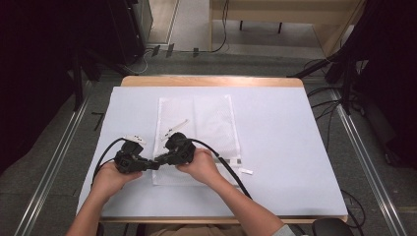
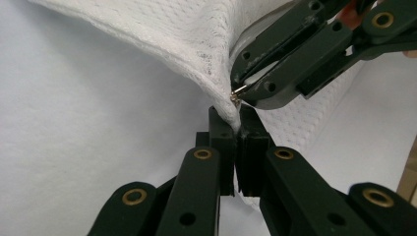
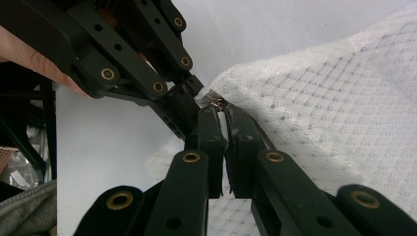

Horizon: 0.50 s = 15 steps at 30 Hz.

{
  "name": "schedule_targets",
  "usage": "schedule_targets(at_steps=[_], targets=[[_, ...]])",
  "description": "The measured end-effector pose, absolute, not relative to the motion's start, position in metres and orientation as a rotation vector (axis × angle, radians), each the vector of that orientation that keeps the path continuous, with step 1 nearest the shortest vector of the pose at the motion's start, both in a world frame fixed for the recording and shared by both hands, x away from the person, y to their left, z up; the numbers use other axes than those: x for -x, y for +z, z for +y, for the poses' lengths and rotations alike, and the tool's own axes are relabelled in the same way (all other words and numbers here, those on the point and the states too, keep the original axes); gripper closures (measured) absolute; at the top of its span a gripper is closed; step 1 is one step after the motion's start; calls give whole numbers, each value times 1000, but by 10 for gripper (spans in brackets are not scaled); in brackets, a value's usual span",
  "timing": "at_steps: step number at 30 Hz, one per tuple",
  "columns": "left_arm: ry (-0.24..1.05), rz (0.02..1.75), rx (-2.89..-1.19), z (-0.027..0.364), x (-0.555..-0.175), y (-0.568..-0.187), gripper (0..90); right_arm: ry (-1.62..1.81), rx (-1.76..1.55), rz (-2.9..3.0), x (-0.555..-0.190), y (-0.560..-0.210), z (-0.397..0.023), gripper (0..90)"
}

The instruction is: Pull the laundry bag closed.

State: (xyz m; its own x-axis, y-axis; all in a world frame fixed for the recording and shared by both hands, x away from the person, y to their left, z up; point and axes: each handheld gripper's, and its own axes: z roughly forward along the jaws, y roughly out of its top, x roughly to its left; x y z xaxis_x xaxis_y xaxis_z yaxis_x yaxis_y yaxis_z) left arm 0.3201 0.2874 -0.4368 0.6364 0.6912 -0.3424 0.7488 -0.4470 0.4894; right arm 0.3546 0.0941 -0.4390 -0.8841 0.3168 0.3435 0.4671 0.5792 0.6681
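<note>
At the left of the high view, the left gripper (image 1: 153, 165) was seen closed on the near-left edge of the white mesh bag (image 1: 211, 118), which lay flat on the white-covered table (image 1: 285, 147), near its middle. Just beside it, the right gripper (image 1: 162, 158) was clamped on the small metal zipper pull (image 2: 236, 92) at that same corner. The step in hand was judged to be unzipping; next, the pull would need to be drawn away while the fabric was held taut.
</note>
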Motion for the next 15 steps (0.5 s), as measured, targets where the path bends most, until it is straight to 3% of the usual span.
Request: schedule_targets(at_steps=[15], targets=[[-116, 1076, -2255, 293, -317, -435, 884, -1202, 649, -2648, -354, -444, 86, 881]])
